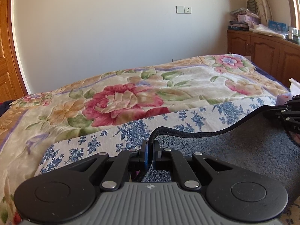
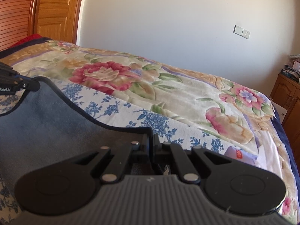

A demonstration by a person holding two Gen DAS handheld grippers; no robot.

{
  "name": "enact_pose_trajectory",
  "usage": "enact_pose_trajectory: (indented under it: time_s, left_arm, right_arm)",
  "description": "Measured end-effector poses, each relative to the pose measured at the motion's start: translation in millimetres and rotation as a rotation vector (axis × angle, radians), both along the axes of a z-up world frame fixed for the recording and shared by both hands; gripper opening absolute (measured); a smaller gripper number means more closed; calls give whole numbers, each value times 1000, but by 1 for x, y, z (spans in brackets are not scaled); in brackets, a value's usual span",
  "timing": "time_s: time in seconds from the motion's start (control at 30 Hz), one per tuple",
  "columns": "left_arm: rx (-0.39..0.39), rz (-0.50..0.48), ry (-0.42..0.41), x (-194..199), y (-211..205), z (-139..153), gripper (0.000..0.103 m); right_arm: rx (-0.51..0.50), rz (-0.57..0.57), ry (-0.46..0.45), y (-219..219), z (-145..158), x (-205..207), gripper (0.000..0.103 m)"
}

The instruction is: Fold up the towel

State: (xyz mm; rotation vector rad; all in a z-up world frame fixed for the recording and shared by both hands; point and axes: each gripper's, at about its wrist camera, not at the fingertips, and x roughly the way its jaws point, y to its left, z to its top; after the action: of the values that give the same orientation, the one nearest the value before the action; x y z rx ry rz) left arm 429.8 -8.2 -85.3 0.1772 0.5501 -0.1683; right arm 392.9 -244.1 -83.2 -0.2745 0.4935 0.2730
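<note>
A dark grey towel (image 1: 243,150) with a black hem hangs stretched between my two grippers above the bed. My left gripper (image 1: 150,146) is shut on the towel's left corner, the hem curling over its tips. My right gripper (image 2: 151,140) is shut on the towel's right corner (image 2: 56,127). In the left wrist view the right gripper (image 1: 288,112) shows at the far right edge; in the right wrist view the left gripper (image 2: 18,84) shows at the far left edge. The towel's lower part is hidden behind the gripper bodies.
Under the towel lies a white sheet with blue flowers (image 1: 131,135) and beyond it a thick floral blanket (image 1: 121,101) on the bed. A wooden cabinet (image 1: 262,46) with clutter stands at right, a wooden door (image 2: 56,9) at left. A small package (image 2: 240,154) lies on the bed.
</note>
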Motion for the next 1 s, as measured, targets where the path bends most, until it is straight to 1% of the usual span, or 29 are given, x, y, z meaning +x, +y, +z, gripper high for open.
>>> enact_pose_trajectory:
  time_s: [0.33, 0.4, 0.5, 0.53, 0.57, 0.6, 0.63, 0.67, 0.7, 0.73, 0.77, 0.8, 0.93, 1.0]
  left_arm:
    - [20, 13, 21, 6, -1, -15, 6]
    - [16, 20, 25, 7, 0, -17, 10]
    - [9, 26, 16, 5, 1, -18, 10]
    - [4, 25, 13, 4, 2, -17, 10]
    - [-1, 25, 14, 4, 2, -17, 11]
    - [-2, 31, 15, 4, 3, -17, 21]
    - [-4, 37, 13, 4, 3, -17, 27]
    - [-7, 40, 9, 4, 3, -16, 40]
    - [-7, 43, 2, 3, 4, -16, 50]
    - [-4, 47, -4, 2, 4, -16, 53]
    - [1, 51, -7, 1, 4, -16, 58]
    - [5, 56, -6, 0, 4, -15, 63]
    - [7, 60, -16, -11, 5, -8, 74]
    - [6, 57, -25, -18, 6, 0, 82]
  right_arm:
    - [3, -18, 51, -4, -13, 5, 4]
    - [4, -20, 56, -3, -14, 6, 4]
    - [6, -25, 56, -4, -15, 5, 5]
    - [7, -25, 55, -4, -15, 5, 6]
    - [10, -25, 55, -4, -14, 5, 13]
    - [13, -28, 53, -5, -14, 4, 16]
    - [15, -31, 51, -6, -13, 5, 16]
    - [16, -34, 51, -7, -12, 4, 16]
    - [18, -37, 50, -8, -12, 4, 21]
    - [21, -42, 48, -9, -11, 3, 29]
    - [29, -46, 45, -10, -10, 1, 46]
    - [41, -50, 41, -12, -8, -2, 54]
    - [40, -47, 36, -11, 3, -13, 54]
    - [45, -49, 29, -10, 11, -18, 56]
